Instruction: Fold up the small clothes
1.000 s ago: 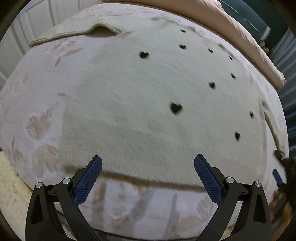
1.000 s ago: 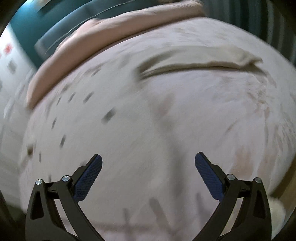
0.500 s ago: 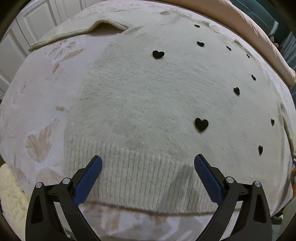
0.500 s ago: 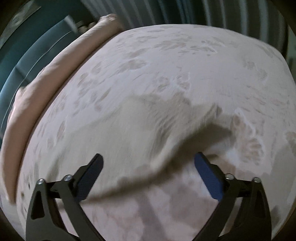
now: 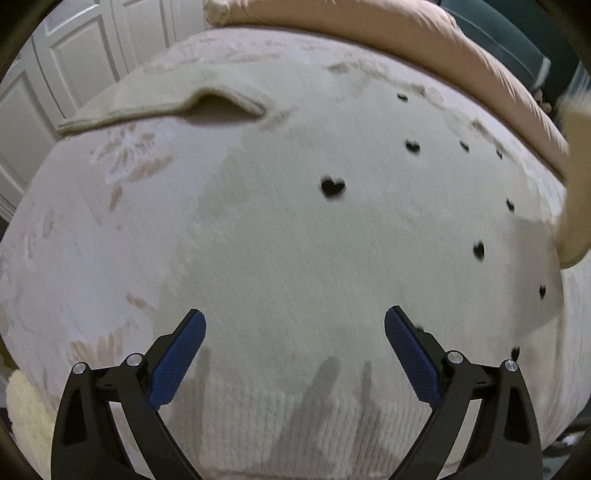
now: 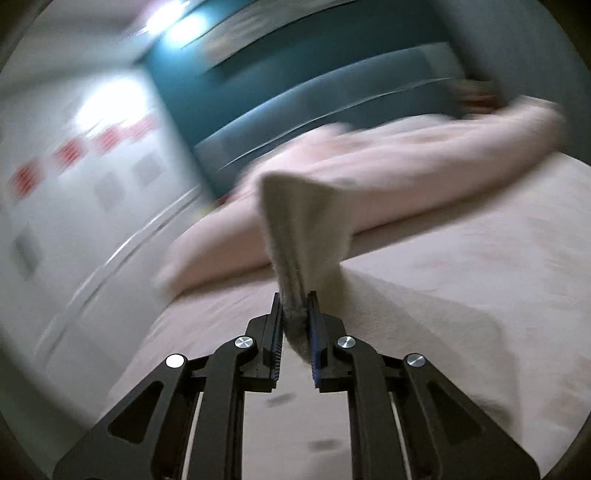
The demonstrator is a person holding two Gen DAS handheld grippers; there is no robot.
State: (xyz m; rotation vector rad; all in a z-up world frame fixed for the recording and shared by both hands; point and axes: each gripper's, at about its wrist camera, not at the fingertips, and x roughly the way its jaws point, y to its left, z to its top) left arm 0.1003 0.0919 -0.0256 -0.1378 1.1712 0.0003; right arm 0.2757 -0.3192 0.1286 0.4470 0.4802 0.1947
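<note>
Right jaws just closed, pinching sweater sleeve [image 6: 295,236], lifted

A sweater [image 5: 295,240] lies spread flat on the bed [image 5: 74,240], its ribbed hem nearest the left tool [image 5: 294,332], which hangs above that hem with nothing between its fingers. One sleeve [image 5: 155,105] stretches away to the far left. Behind the sweater a folded duvet [image 5: 424,33] runs along the bed's far side (a headboard [image 6: 332,103] stands beyond it). The right tool [image 6: 295,317] pinches the other sleeve [image 6: 299,229], lifted off the bed, at the sweater's right.
</note>
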